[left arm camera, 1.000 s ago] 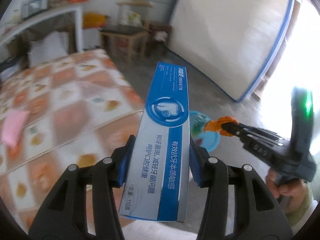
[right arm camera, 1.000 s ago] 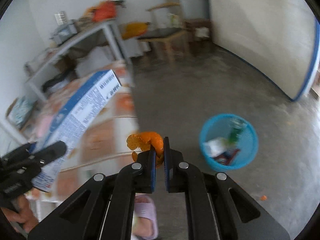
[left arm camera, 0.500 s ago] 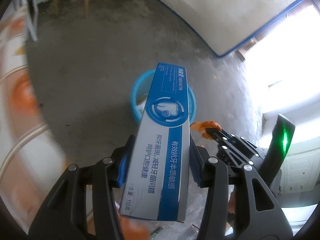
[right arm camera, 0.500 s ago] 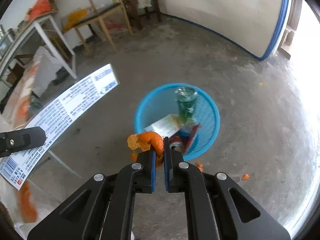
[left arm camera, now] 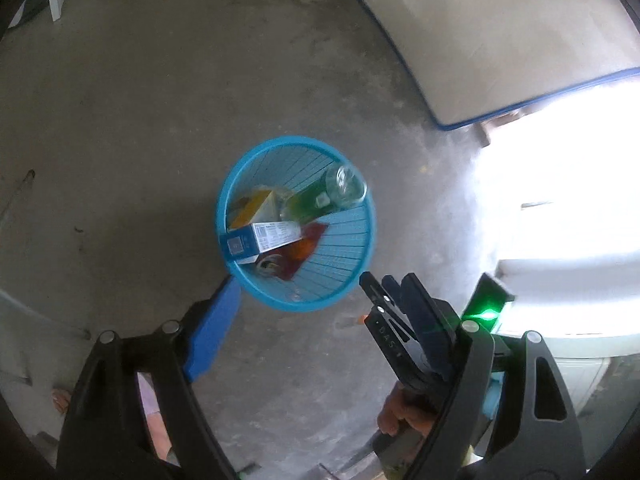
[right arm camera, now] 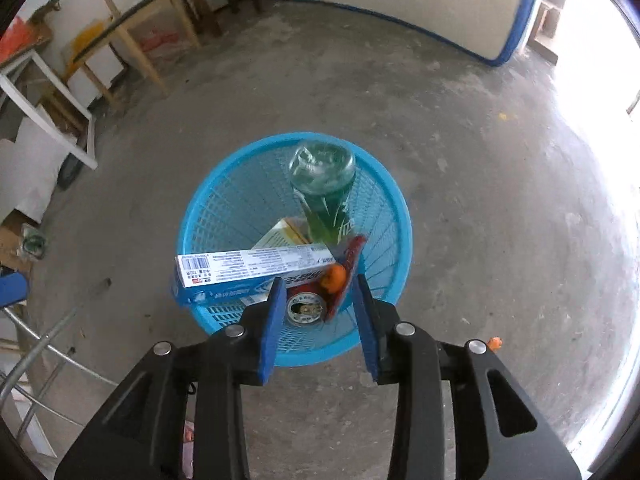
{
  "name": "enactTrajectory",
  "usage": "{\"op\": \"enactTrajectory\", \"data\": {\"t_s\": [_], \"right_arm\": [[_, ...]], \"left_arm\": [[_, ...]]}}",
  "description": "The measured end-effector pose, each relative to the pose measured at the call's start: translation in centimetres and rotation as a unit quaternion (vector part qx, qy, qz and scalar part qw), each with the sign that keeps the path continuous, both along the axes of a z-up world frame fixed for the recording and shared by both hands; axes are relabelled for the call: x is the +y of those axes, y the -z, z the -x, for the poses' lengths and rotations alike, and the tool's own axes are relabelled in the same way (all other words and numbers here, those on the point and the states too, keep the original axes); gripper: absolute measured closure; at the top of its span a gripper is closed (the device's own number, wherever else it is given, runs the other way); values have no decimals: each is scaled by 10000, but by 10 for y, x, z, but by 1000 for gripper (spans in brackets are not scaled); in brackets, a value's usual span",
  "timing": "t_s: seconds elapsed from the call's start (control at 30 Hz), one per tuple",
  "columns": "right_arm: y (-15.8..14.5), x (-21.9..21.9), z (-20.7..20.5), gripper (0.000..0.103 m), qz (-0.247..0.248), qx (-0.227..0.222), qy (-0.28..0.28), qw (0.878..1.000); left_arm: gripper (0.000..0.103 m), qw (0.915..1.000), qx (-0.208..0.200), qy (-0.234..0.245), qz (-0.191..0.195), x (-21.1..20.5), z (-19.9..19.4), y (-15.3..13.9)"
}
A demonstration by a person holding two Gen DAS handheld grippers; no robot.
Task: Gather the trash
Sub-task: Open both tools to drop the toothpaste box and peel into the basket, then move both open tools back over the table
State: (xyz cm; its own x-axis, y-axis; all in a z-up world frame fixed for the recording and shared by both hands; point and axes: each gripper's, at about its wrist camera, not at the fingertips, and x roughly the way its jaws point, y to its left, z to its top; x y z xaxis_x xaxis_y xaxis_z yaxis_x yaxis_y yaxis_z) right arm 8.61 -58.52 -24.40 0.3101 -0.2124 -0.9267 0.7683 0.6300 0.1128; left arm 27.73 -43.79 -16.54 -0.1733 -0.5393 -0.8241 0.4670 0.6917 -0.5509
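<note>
In the blue basket (right arm camera: 390, 200) the toothpaste box (right arm camera: 256, 272) lies across, orange peel (right arm camera: 333, 278) at its 3 o'clock end. Right gripper (right arm camera: 318, 320) and left gripper (left arm camera: 344, 328) both hang spread, empty.

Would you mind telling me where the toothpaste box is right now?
In both wrist views the toothpaste box lies inside the blue basket, across its left rim, beside the orange peel.

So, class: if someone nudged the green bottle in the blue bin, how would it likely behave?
The bottle leans on the bin wall, so it would probably slide or roll. It looks like empty clear plastic, so likely light and dentable.
</note>
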Motion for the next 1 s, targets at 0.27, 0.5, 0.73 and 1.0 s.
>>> {"op": "enactTrajectory", "data": {"t_s": [0.27,0.5,0.73,1.0], "right_arm": [[-27,10,28,62,-27,-373,69,9993],[-106,55,34,43,237,-1104,-628,9916],[-187,124,5,38,306,-1764,-1724,9686],[-237,217,-42,31,-111,-2195,-2812,9342]], "left_arm": [[24,9965,-402,-90,729,53,19,-60],[20,9821,-1278,-272,1354,137,59,-128],[19,9562,-2448,-996,1257,260,104,-165],[18,9284,-3138,-1825,796,375,142,-171]]}}
